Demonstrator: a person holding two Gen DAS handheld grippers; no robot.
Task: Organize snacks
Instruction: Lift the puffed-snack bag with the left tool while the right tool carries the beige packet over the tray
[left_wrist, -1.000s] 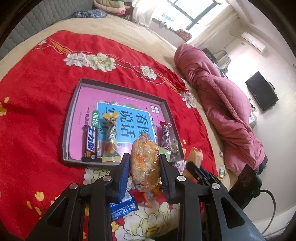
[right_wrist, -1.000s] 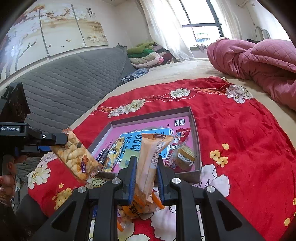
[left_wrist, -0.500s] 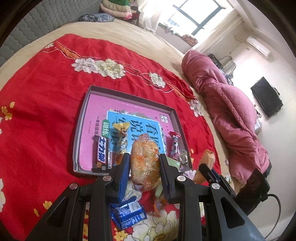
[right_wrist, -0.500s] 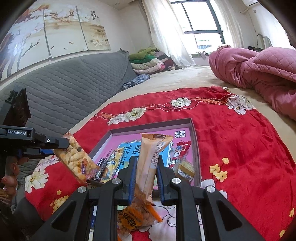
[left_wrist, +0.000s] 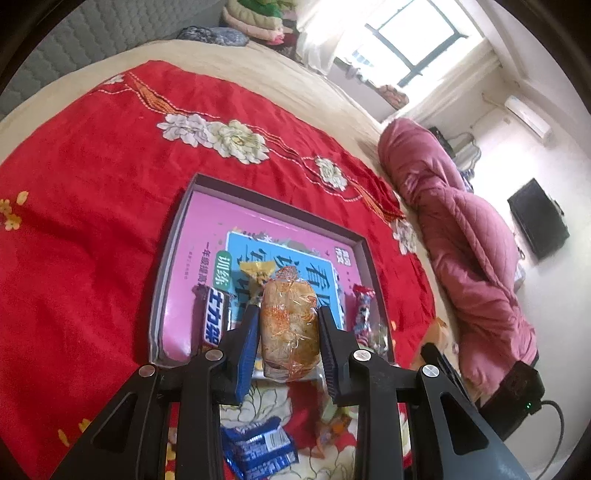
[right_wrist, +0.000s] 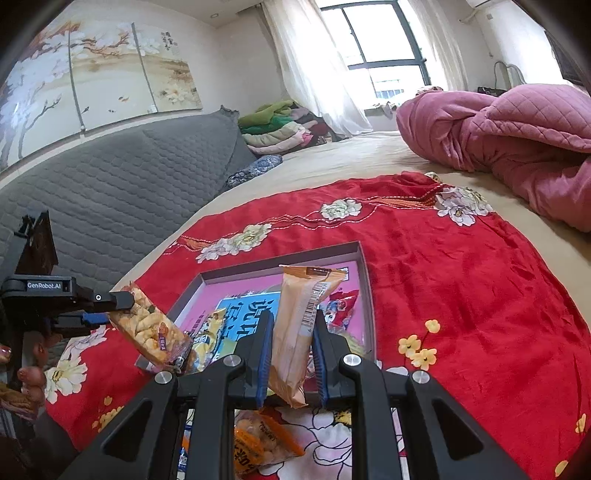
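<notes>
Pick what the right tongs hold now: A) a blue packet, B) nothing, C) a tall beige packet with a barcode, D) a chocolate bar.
C: in the right wrist view the right tongs are shut on the beige packet, barcode facing the camera, above the tray.

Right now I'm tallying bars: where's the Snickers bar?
Left wrist view: the Snickers bar lies in the tray's near-left corner, left of the left gripper.
</notes>
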